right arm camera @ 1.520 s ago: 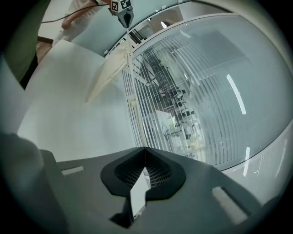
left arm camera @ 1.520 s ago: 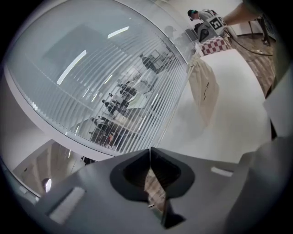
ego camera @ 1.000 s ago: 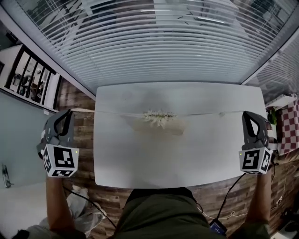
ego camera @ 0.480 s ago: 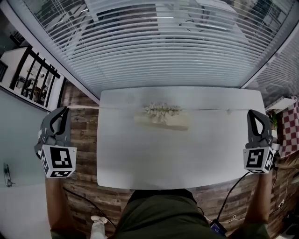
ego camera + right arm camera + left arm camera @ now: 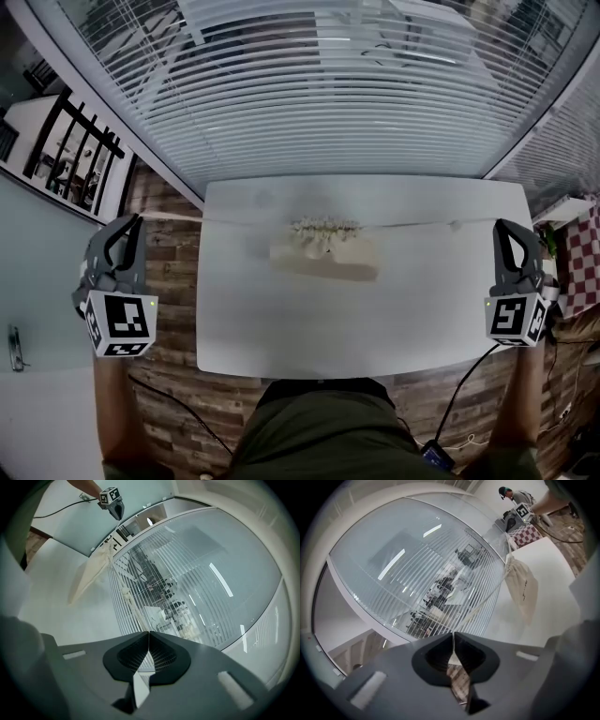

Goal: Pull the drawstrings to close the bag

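Note:
A cream drawstring bag lies at the back middle of the white table, its mouth bunched tight. One drawstring runs taut to my left gripper, held off the table's left edge and shut on the cord. The other drawstring runs taut to my right gripper off the right edge, also shut on its cord. In the left gripper view the cord leaves the closed left gripper toward the bag. The right gripper view shows its cord going from the right gripper to the bag.
White window blinds fill the wall behind the table. Wooden floor shows on both sides. A cable trails from the right gripper past the table's front right corner. A red checked cloth sits at far right.
My left gripper has risen slightly beside the table. Both cords stay taut and the bag's mouth stays gathered; the bag lies in about the same spot.

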